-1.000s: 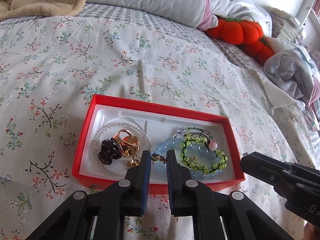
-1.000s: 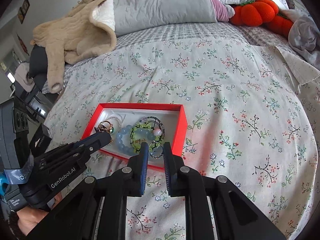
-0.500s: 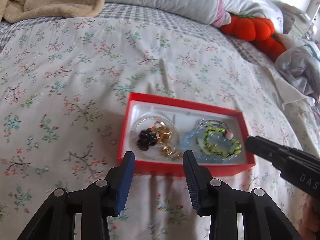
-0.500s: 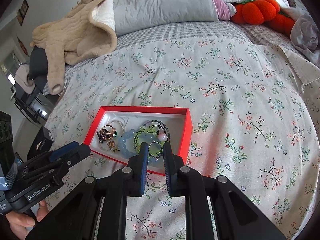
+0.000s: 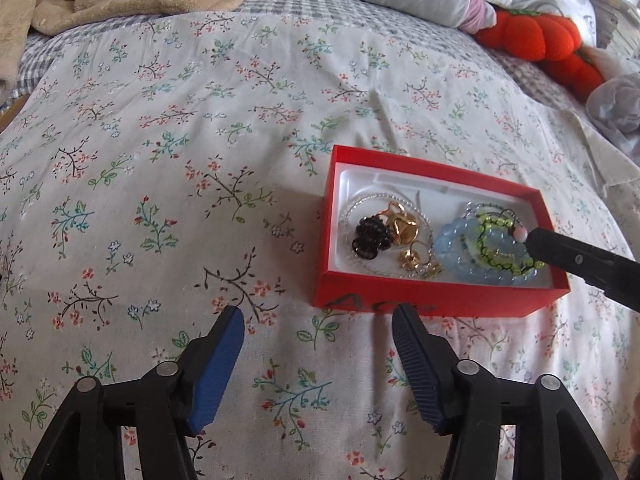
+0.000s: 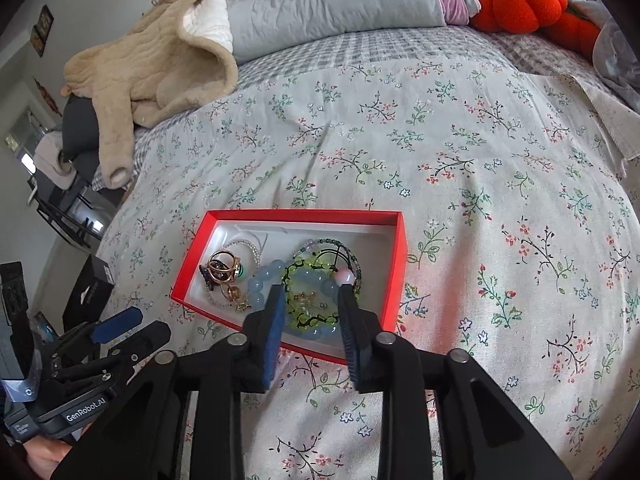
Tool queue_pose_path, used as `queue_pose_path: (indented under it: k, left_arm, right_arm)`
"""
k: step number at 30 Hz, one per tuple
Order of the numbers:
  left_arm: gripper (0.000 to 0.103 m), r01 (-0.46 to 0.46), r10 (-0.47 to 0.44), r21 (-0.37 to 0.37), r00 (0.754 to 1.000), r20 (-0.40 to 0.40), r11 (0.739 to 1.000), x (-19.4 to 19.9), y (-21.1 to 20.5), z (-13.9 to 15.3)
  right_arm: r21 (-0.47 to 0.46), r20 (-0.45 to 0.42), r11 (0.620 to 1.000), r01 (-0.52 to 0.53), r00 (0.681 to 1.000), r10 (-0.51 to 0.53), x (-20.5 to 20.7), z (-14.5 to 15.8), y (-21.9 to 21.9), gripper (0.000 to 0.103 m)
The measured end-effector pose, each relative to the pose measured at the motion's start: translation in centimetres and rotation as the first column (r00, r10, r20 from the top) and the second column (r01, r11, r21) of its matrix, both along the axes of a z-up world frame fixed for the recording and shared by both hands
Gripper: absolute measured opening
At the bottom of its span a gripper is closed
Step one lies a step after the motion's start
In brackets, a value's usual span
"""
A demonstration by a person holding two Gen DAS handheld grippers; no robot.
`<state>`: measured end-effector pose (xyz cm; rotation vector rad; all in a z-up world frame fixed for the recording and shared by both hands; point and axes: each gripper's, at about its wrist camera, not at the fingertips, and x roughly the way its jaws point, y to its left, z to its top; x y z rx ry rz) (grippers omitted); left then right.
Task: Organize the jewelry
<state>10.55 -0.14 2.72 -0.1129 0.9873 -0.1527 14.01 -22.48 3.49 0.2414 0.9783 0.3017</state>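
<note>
A red box [image 5: 436, 303] with a white liner sits on the floral bedspread; it also shows in the right wrist view [image 6: 400, 264]. Inside lie a green bead bracelet [image 5: 496, 240], a pale blue bead bracelet [image 5: 452, 240], gold rings [image 5: 406, 228] and a dark beaded piece [image 5: 370, 236]. My left gripper [image 5: 318, 320] is open and empty, just in front of the box's near left corner. My right gripper [image 6: 310, 292] is open, its fingers straddling the green bracelet [image 6: 308, 300] over the box's near right part.
A beige blanket [image 6: 160, 60] and grey pillow [image 6: 332, 0] lie at the head of the bed. An orange plush pumpkin [image 6: 524, 4] and crumpled clothes [image 5: 616, 100] are at the far right. A black box [image 6: 90, 292] stands off the bed's left edge.
Both grippers have opened from shut. The left one pulled back and to the left out of the box. The right one moved forward over the green bracelet.
</note>
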Motion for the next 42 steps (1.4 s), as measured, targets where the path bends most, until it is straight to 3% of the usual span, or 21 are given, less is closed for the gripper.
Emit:
queue_pose_path:
  k: [8,12,16,20,24,29,42]
  left_arm:
    - [0.085,-0.006,0.006,0.045,1.000,0.010,0.999,-0.4,-0.8,-0.1]
    - [0.093,-0.023,0.023,0.070,1.000,0.011,0.997,-0.9,-1.1,-0.1]
    - [0.101,-0.025,0.026,0.097,1.000,-0.008,0.995,-1.5,-1.5,-0.2]
    - [0.103,-0.021,0.023,0.125,1.000,-0.013,0.992,-2.5,-1.9,-0.2]
    - [0.103,-0.027,0.033,0.160,0.999,-0.041,0.987,-3.3,-2.0,-0.7]
    - [0.103,-0.039,0.052,0.154,0.996,-0.076,0.987,-3.8,-1.6,-1.2]
    - [0.103,-0.068,0.082,0.167,0.993,-0.081,0.984,-4.5,-1.1,-1.6]
  right_arm:
    - [-0.066,0.021,0.998,-0.005,1.000,0.006,-2.0,1.4,0.1,0.040]
    - [-0.132,0.024,0.991,0.023,1.000,-0.020,-3.5,1.7,-0.2,0.064]
    - [-0.165,0.015,0.986,0.032,0.999,-0.030,-5.0,1.9,-0.3,0.068]
    - [-0.209,0.016,0.976,0.061,0.998,-0.059,-6.7,2.0,-0.3,0.092]
    - [-0.267,-0.007,0.959,0.095,0.995,-0.101,-7.9,1.6,-0.2,0.102]
    - [-0.302,-0.019,0.945,0.126,0.990,-0.138,-8.9,1.3,-0.2,0.103]
    - [-0.326,-0.036,0.938,0.117,0.990,-0.136,-9.2,0.6,0.7,0.103]
